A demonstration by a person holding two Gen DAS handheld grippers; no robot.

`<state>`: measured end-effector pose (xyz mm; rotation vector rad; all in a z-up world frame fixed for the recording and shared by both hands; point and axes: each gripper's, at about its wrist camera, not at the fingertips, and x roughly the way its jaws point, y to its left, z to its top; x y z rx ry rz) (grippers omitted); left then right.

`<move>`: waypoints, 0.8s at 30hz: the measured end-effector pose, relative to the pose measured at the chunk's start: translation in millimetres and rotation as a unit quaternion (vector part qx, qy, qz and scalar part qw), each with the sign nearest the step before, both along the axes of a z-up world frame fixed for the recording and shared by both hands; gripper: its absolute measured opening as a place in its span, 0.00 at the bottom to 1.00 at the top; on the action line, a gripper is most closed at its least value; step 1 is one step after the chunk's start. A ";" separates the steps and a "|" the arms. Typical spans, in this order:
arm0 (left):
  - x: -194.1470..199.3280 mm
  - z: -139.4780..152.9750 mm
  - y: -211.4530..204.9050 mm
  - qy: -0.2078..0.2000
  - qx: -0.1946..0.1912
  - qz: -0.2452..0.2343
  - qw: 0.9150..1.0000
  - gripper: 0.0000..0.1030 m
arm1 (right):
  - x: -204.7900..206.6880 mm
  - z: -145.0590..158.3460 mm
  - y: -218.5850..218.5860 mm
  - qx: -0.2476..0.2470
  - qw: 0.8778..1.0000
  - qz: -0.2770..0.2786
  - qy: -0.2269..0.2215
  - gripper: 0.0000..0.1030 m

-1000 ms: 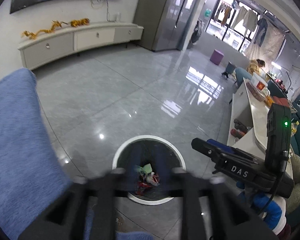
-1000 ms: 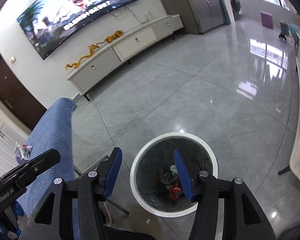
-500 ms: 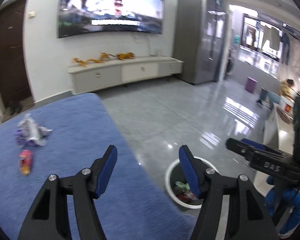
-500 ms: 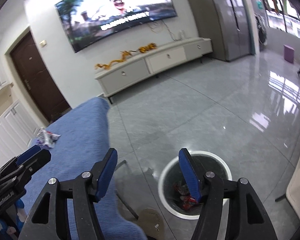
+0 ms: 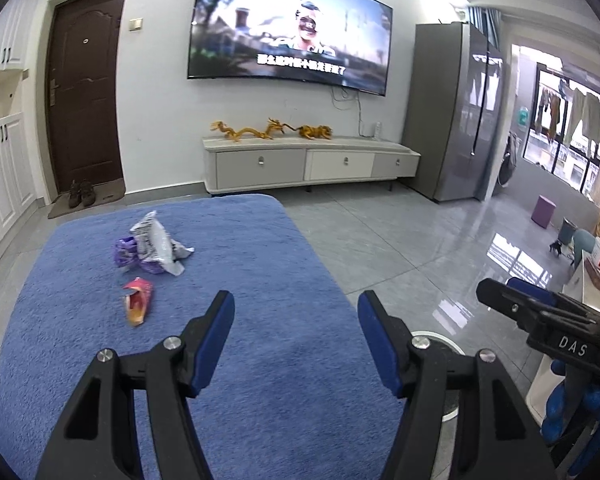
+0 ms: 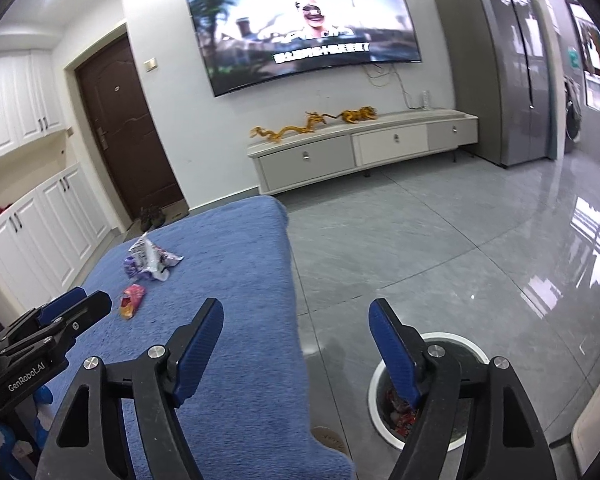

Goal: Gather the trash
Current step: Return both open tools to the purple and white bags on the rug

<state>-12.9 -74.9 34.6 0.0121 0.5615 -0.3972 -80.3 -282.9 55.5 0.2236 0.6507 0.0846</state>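
A crumpled silver and purple wrapper (image 5: 152,246) (image 6: 150,260) lies on the blue cloth-covered surface (image 5: 260,260) (image 6: 240,280). Just in front of it lies a small red and orange wrapper (image 5: 138,304) (image 6: 131,298). My left gripper (image 5: 296,304) (image 6: 92,298) is open over the near part of the cloth, short of both wrappers, with nothing between its fingers. My right gripper (image 6: 296,308) (image 5: 498,286) hangs over the cloth's right edge, its jaws opening and empty. The round white-rimmed bin (image 6: 452,338) (image 5: 440,336) stands on the floor at the lower right, with trash inside.
Grey tiled floor (image 6: 420,240) stretches right of the cloth. At the far wall are a low TV cabinet (image 5: 308,164), a tall grey fridge (image 5: 456,112) and a brown door (image 5: 86,88) with shoes before it. White cupboards (image 6: 40,224) line the left. A slipper (image 6: 328,438) lies beside the bin.
Both views have lifted off the bin and swung left onto the blue cloth, bringing the wrappers into sight. The right gripper's jaws have spread wider.
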 end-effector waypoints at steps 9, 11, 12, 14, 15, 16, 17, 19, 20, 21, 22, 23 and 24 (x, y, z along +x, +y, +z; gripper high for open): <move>1.7 -0.7 31.8 0.002 -0.021 0.017 1.000 0.61 | 4.3 7.1 35.8 -0.023 0.999 0.024 -0.007 0.72; 2.8 -2.3 38.4 0.002 -0.024 0.021 0.999 0.61 | 4.8 8.6 42.5 -0.027 0.999 0.029 -0.007 0.72; 4.1 -3.2 42.5 0.003 -0.027 0.023 0.999 0.61 | 5.2 9.1 44.5 -0.029 0.999 0.031 -0.008 0.72; 7.2 -4.6 51.7 0.004 -0.032 0.031 0.999 0.61 | 8.5 10.9 53.0 -0.035 0.999 0.037 -0.008 0.72; 9.0 -4.0 56.9 0.005 -0.034 0.036 0.999 0.61 | 9.7 12.0 55.7 -0.037 0.998 0.040 -0.009 0.72; 11.2 -3.9 62.5 0.005 -0.036 0.042 0.998 0.61 | 11.4 13.4 59.8 -0.039 0.998 0.044 -0.010 0.72; 14.8 -3.2 71.5 0.005 -0.039 0.051 0.998 0.61 | 11.0 14.2 61.7 -0.040 0.998 0.049 -0.010 0.72; 23.5 -2.0 89.3 0.002 -0.041 0.070 0.997 0.61 | 16.5 18.6 69.1 -0.038 0.997 0.059 -0.013 0.72; 26.8 -1.3 98.3 -0.001 -0.042 0.081 0.996 0.61 | 19.7 21.3 72.3 -0.035 0.997 0.064 -0.015 0.72; 31.5 0.4 110.8 -0.005 -0.043 0.099 0.994 0.61 | 22.3 23.3 74.7 -0.032 0.997 0.068 -0.018 0.72; 37.8 1.7 125.2 -0.008 -0.043 0.116 0.992 0.61 | 25.8 26.1 78.8 -0.029 0.997 0.073 -0.020 0.72; 43.4 3.8 139.8 -0.011 -0.044 0.134 0.990 0.61 | 30.4 28.9 82.7 -0.028 0.996 0.078 -0.024 0.72; 48.2 5.8 152.6 -0.013 -0.043 0.149 0.988 0.61 | 33.9 30.8 85.8 -0.028 0.996 0.082 -0.026 0.72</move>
